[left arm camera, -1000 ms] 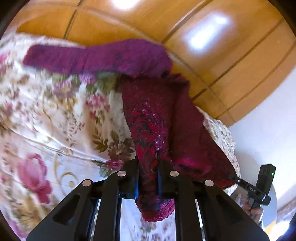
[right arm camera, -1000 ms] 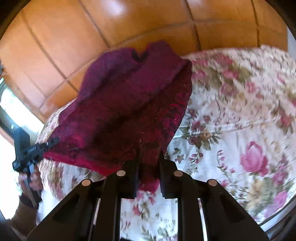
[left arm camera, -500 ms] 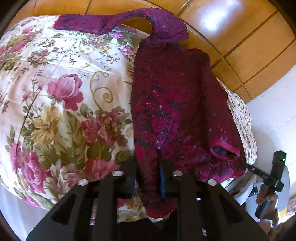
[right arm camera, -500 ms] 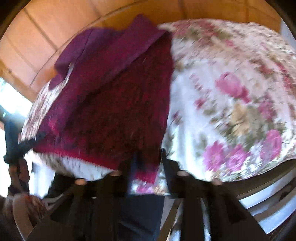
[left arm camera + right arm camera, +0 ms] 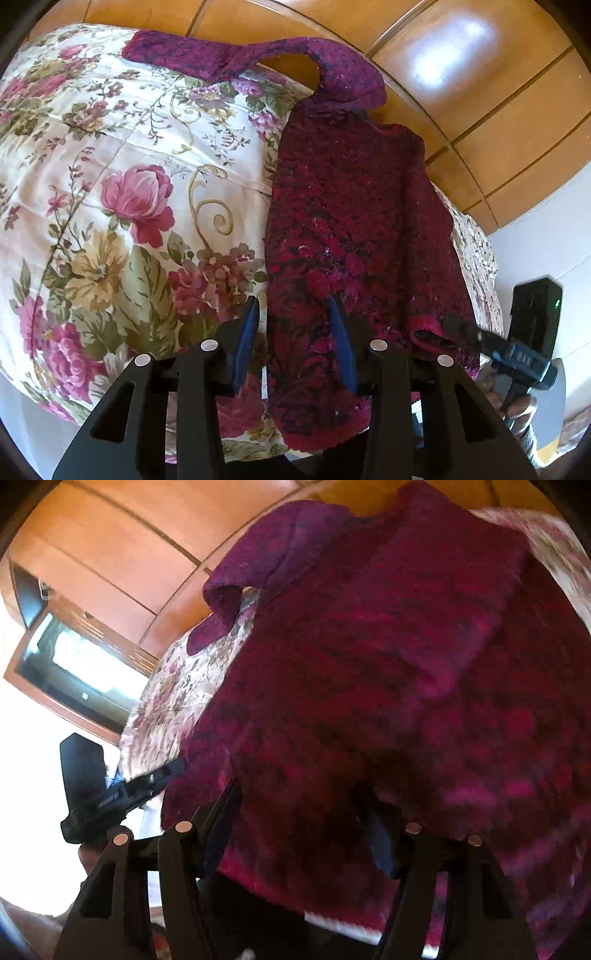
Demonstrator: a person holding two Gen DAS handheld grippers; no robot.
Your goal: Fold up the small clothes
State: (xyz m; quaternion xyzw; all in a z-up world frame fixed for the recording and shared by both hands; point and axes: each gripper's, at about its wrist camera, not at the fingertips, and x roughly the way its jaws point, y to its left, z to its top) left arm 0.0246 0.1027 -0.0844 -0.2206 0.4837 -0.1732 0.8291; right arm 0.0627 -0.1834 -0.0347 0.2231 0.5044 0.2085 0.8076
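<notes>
Sweater [image 5: 354, 229] laid on the bed [image 5: 110, 155] — both grippers [image 5: 293, 332] [image 5: 306, 812] have just been opening, jaws spread around the hem, unpinched; next, the sleeve [image 5: 221, 61] needs folding in.

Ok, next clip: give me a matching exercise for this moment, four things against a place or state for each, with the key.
Things
1. sweater
2. bedspread
3. left gripper
4. sleeve

Places or states
A. floral print, covers the bed
B. stretched along the far edge of the bed
C. jaws apart, having just been opening, hem lying between them
D. dark red knit, laid lengthwise on the bed, hem at the near edge

Pairs: 1-D, 2-A, 3-C, 4-B
</notes>
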